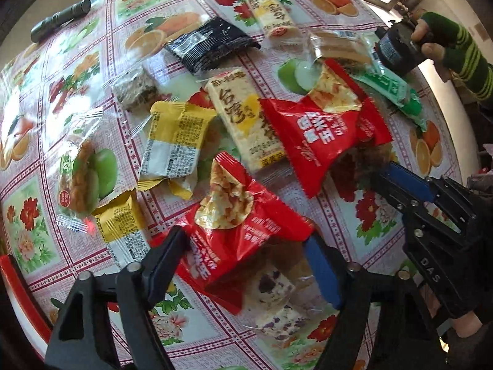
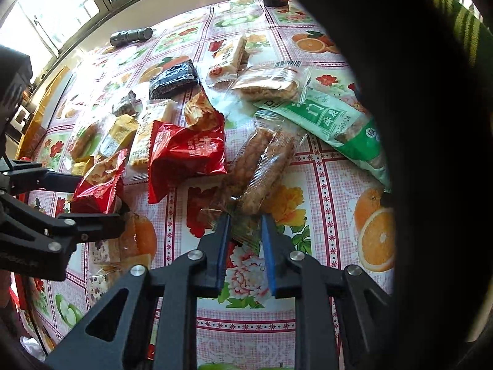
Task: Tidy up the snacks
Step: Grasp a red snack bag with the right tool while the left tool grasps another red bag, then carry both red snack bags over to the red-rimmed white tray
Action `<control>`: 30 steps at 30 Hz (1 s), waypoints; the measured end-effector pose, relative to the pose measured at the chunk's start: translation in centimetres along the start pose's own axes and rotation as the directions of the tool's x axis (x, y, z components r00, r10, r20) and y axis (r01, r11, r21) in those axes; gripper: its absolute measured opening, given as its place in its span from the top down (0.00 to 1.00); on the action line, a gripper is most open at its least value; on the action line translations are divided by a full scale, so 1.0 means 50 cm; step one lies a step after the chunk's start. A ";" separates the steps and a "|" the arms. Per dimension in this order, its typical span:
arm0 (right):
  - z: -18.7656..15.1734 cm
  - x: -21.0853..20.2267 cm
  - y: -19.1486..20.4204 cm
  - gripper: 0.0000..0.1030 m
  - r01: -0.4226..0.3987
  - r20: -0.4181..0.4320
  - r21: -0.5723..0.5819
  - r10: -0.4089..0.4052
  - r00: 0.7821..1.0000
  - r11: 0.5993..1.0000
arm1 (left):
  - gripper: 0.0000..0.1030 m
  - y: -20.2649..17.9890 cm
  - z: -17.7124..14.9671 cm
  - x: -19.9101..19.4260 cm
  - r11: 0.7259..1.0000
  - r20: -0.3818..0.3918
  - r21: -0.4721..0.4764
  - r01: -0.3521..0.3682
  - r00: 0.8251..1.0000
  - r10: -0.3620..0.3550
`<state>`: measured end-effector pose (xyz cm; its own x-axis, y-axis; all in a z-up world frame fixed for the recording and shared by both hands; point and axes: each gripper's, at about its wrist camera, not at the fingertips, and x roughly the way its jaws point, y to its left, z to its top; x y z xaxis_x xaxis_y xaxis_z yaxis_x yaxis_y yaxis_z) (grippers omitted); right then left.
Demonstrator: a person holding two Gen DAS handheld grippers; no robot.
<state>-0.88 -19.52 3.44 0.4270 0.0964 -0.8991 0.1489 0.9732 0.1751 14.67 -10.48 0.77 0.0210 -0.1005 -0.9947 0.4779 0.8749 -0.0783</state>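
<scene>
The worktop (image 1: 339, 212) is wearing a glossy, smooth plastic cloth that is throwing back window glare. The red snack packet (image 1: 246, 240) is showing shiny, crinkled foil-like film. The yellow packet (image 1: 175, 141) is looking semi-matt. The clear-wrapped bar (image 2: 262, 166) is lying in transparent, creased plastic. The black packet (image 1: 209, 43) is glinting faintly. The left gripper (image 1: 246, 256) is presenting matt black plastic with blue pads and bright metal rivets. The sleeve (image 1: 462, 55) is appearing as knitted wool.
</scene>
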 end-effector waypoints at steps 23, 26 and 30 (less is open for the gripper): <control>0.046 -0.010 -0.004 0.68 -0.023 -0.010 0.116 0.025 1.000 0.993 | 0.61 0.092 -0.130 -0.048 0.973 0.089 -0.166 0.159 0.985 -0.145; 0.072 -0.011 -0.001 0.68 0.028 -0.022 0.083 -0.026 0.999 0.996 | 0.61 0.105 -0.146 -0.050 0.971 0.094 -0.171 0.167 0.984 -0.153; 0.107 -0.043 0.031 0.67 -0.081 0.054 0.028 0.079 0.995 0.996 | 0.61 0.110 -0.154 -0.057 0.968 0.101 -0.175 0.179 0.981 -0.163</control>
<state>3.20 -19.32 7.78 0.4852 0.1620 -0.8593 0.1388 0.9560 0.2585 10.48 -1.71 2.68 0.0319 -0.2891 -0.9568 0.3131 0.9120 -0.2651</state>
